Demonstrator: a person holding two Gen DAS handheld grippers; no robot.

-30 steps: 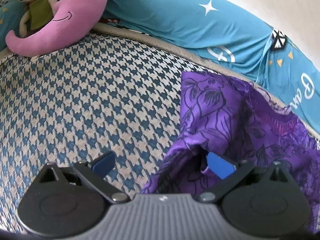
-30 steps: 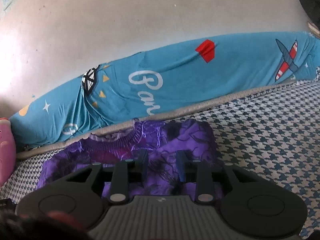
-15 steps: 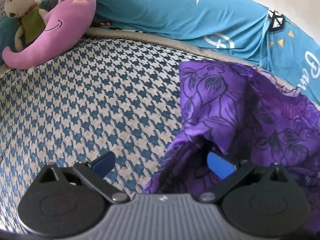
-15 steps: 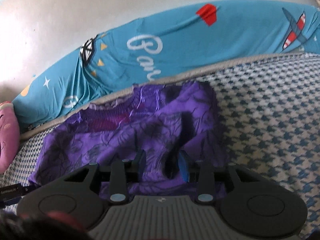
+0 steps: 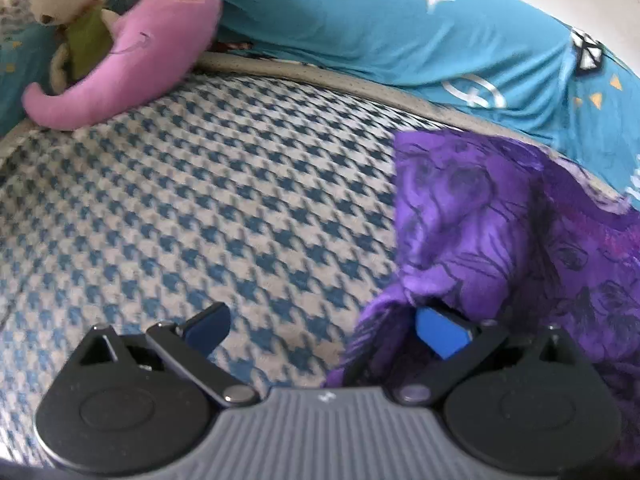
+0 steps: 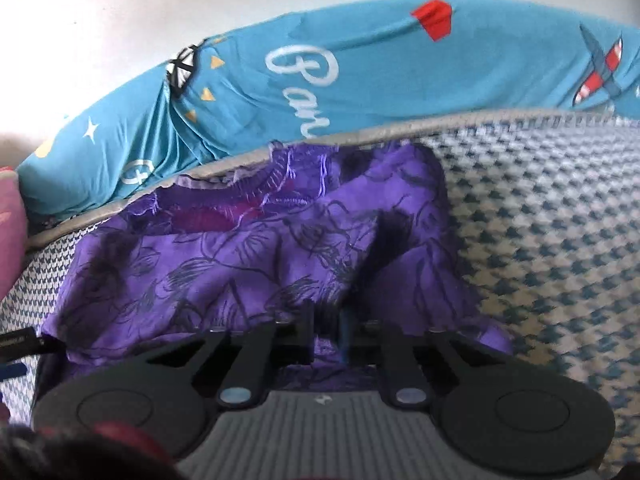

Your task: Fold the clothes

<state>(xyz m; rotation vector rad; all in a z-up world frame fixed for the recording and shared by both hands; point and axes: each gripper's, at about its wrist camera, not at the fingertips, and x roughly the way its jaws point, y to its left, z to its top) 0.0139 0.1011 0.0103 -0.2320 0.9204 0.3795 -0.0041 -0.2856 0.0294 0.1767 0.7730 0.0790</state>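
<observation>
Left gripper [image 5: 322, 330]: jaws spread wide, nothing clamped. Its right blue pad sits tucked under a raised fold at the edge of the purple garment [image 5: 500, 232]; its left pad hangs over bare mattress.

Right gripper [image 6: 326, 332]: jaws drawn close together with a fold of the purple garment [image 6: 248, 264] pinched between them; cloth bunches up in a dark crease just above the tips.

Garment: thin, soft fabric, purple with dark line-drawn leaf print, ribbed neckline with magenta inside. It lies crumpled on the mattress [image 5: 200, 208], up against the far piped edge.

Mattress surface: woven blue-and-cream houndstooth, grey piping along the rim.

Left view only: a pink plush elephant [image 5: 132, 56] at the far left corner, with a small beige stuffed animal [image 5: 68, 12] in a green top leaning on it.

Right view only: the neckline, lettering on the teal sheet [image 6: 360, 80], a red paper-plane print and a striped aeroplane print. The sheet is smooth, wrinkled, and runs behind the mattress in both views. The left gripper's arm shows at the left edge.
</observation>
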